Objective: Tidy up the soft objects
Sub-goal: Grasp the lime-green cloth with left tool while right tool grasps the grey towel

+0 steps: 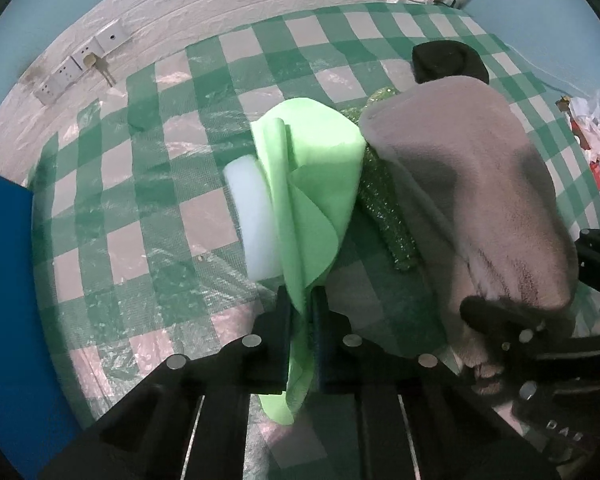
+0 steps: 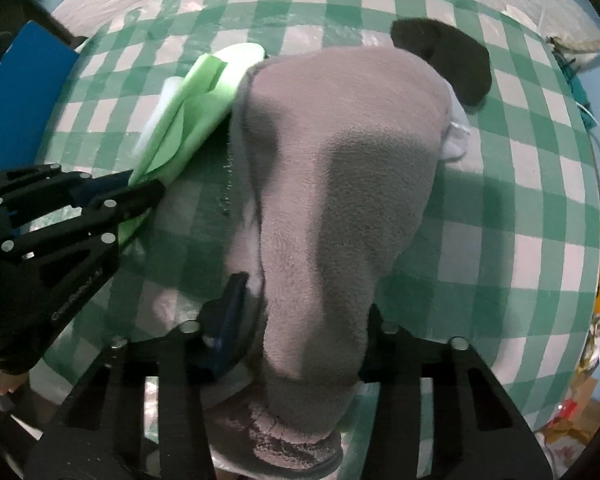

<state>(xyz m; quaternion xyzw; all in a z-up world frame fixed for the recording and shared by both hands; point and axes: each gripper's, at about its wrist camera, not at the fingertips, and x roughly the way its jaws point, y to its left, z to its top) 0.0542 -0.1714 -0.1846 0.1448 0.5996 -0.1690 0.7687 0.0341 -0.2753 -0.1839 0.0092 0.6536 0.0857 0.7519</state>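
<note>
Checked bench [image 1: 148, 216]: left tool [image 1: 302, 332] clenched on green cloth [image 1: 316, 184], right tool [image 2: 300, 320] gripping grey fleece [image 2: 340, 184], both draped down to the surface. Lift each straight up and keep them apart, so neither drags the sequin piece [image 1: 384, 208].

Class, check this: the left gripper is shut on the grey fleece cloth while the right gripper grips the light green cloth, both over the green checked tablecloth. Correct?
No, swapped. The left wrist view shows the left gripper shut on the light green cloth; the right gripper grips the grey fleece cloth. The green checked tablecloth is right.
</note>
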